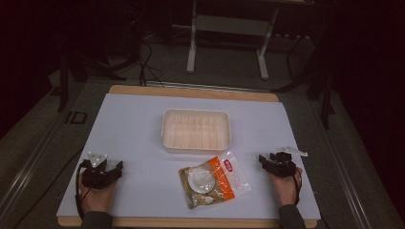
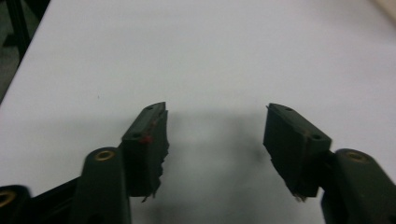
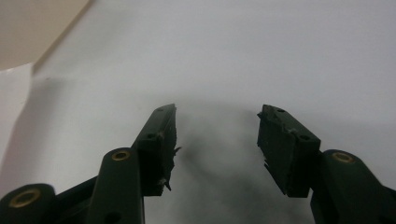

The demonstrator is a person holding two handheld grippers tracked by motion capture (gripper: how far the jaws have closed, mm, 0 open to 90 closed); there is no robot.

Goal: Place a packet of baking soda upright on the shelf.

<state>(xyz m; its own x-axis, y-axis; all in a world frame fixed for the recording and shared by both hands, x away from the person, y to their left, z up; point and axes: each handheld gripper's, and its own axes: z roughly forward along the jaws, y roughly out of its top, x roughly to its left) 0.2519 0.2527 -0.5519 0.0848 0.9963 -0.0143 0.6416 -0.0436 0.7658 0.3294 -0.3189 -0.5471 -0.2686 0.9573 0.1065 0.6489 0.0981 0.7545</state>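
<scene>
Hands rest low at the table's near corners, left hand-held gripper (image 1: pixel 111 169) and right hand-held gripper (image 1: pixel 271 161) both gaping, empty.

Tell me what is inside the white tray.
The white tray looks empty; its ribbed floor shows bare. The inside of its near wall is hidden from the high view. The snack bag lies outside, in front of it.

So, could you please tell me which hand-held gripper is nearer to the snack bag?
Right. The right hand-held gripper sits just off the snack bag, to its right; the left hand-held gripper rests farther away, to its left.
</scene>
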